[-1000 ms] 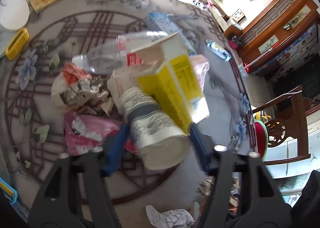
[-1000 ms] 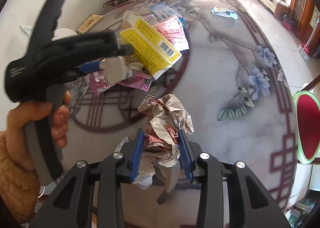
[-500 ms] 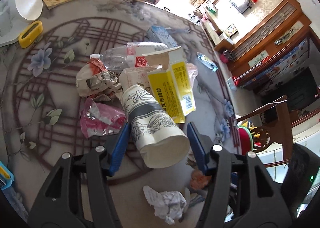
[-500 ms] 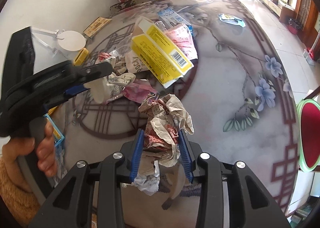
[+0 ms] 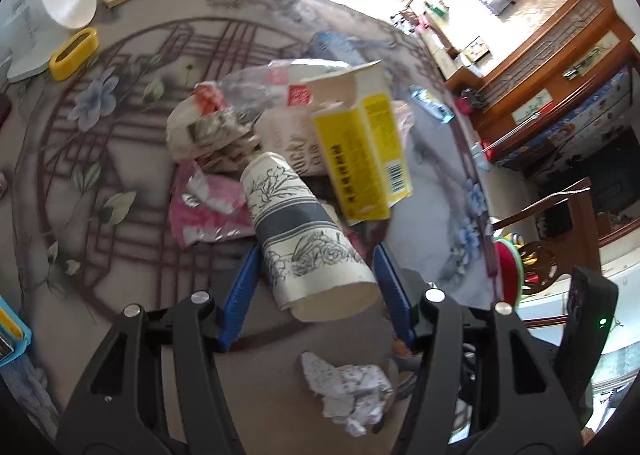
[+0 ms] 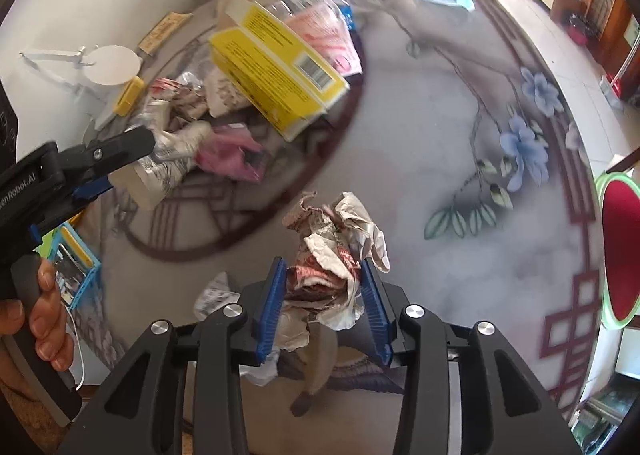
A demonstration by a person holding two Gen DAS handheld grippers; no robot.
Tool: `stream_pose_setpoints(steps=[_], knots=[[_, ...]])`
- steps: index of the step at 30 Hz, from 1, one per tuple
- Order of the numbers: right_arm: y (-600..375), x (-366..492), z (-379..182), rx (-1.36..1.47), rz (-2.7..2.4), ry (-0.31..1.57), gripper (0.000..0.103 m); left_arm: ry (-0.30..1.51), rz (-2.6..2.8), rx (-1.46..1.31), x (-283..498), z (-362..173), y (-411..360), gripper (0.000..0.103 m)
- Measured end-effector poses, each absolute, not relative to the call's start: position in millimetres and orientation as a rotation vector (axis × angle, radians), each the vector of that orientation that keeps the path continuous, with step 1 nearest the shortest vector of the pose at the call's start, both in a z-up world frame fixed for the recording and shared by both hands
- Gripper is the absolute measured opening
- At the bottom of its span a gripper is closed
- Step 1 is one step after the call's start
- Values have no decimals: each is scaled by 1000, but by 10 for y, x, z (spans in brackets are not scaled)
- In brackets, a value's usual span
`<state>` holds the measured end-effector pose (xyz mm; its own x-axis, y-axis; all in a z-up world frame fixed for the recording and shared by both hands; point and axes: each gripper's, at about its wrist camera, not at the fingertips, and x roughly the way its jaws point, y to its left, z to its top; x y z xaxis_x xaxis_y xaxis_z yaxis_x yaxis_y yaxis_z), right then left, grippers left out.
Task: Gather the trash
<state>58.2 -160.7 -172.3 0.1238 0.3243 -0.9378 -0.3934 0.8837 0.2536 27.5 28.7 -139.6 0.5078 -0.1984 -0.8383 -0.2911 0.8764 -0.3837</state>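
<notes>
My left gripper (image 5: 316,251) is shut on a paper cup (image 5: 304,239) printed with grey flowers, held on its side above the litter heap; the same cup (image 6: 160,171) shows in the right wrist view. My right gripper (image 6: 323,263) has a crumpled brown-and-white paper wad (image 6: 336,247) between its blue pads (image 6: 272,295). Its jaws are opening, and the wad still touches both pads. On the table lie a yellow carton (image 5: 360,159), a pink wrapper (image 5: 208,211), a clear plastic bottle (image 5: 272,83) and crushed paper bags (image 5: 200,127). A small crumpled white paper (image 5: 348,387) lies below the left gripper.
The round flower-patterned table (image 6: 460,115) carries a white round stand (image 5: 68,3), a yellow holder (image 5: 74,53), a blue packet (image 5: 432,105) and a blue tray (image 6: 76,255) at its near-left edge. A red-seated chair (image 6: 620,247) stands to the right. A hand (image 6: 44,315) grips the left tool.
The left gripper has pulled back and up from the heap with the cup. The right gripper has sunk a little with the wad, and its pads stand slightly wider.
</notes>
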Motion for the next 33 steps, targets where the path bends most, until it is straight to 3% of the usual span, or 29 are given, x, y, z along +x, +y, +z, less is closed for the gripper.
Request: stream_pose_setpoints(steps=[7,9,11,24,33], knots=[[-1568,557,-1829,-81,524,1384,54,1114,104,-572,248,-1633,376,56],[-1564,557,-1828,-77,526,1383,68,1120,108,-591,240,-1669,387,58],[-1556,553,-1828,-79,525,1383,73,1131,115,-591,247,-1702,384,65],[-1637,571,-1795,-45,502,1383,78,1149,114,-625,243,-1761,373,68],[-1613,562,-1953,-80,493,1411,76,1230,109,-659,271,-1981,363,64]])
